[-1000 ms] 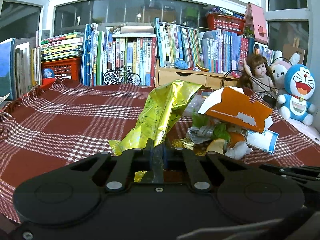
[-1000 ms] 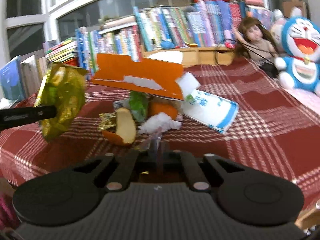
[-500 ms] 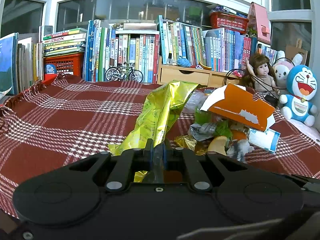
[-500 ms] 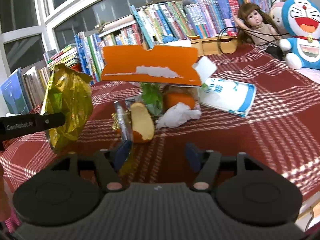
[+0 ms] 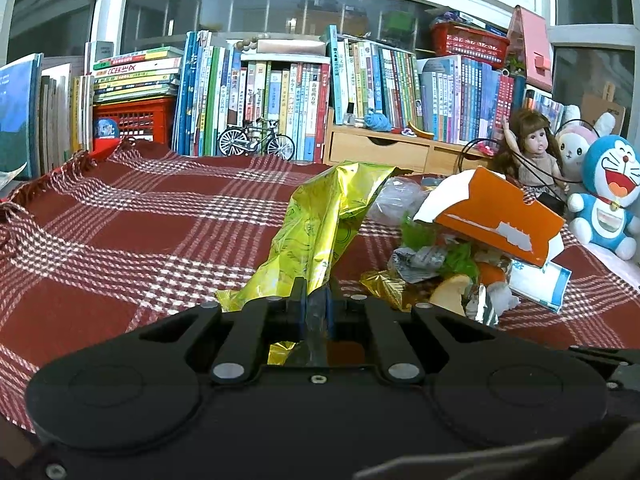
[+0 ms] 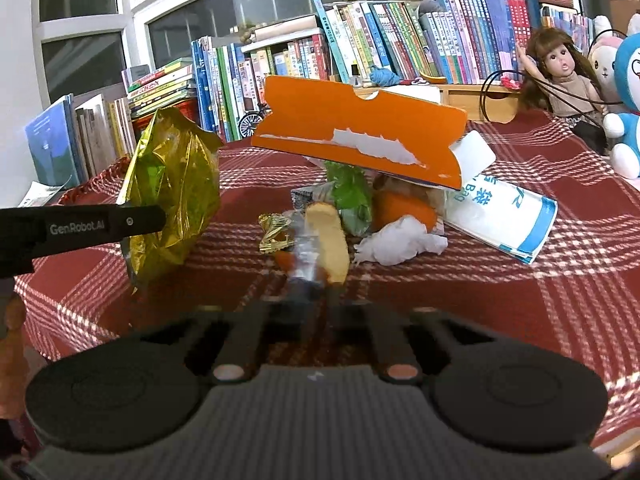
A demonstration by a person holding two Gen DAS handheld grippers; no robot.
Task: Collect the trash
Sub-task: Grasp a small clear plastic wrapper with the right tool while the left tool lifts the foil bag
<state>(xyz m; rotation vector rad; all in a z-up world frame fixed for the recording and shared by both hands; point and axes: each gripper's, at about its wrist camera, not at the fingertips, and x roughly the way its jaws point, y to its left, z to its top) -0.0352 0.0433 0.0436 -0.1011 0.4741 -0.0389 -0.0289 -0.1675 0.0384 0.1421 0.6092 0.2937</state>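
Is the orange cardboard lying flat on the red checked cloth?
No. The orange cardboard rests tilted on top of the trash pile, raised above the cloth.

The left gripper (image 5: 316, 300) sits at the lower centre of its own view, fingers (image 5: 297, 300) pressed together on a gold foil bag (image 5: 324, 232). In the right wrist view it reaches in from the left edge. The right gripper (image 6: 310, 292), lower centre of its view and blurred, has just been closing; its fingers are together on a silvery wrapper (image 6: 304, 252).
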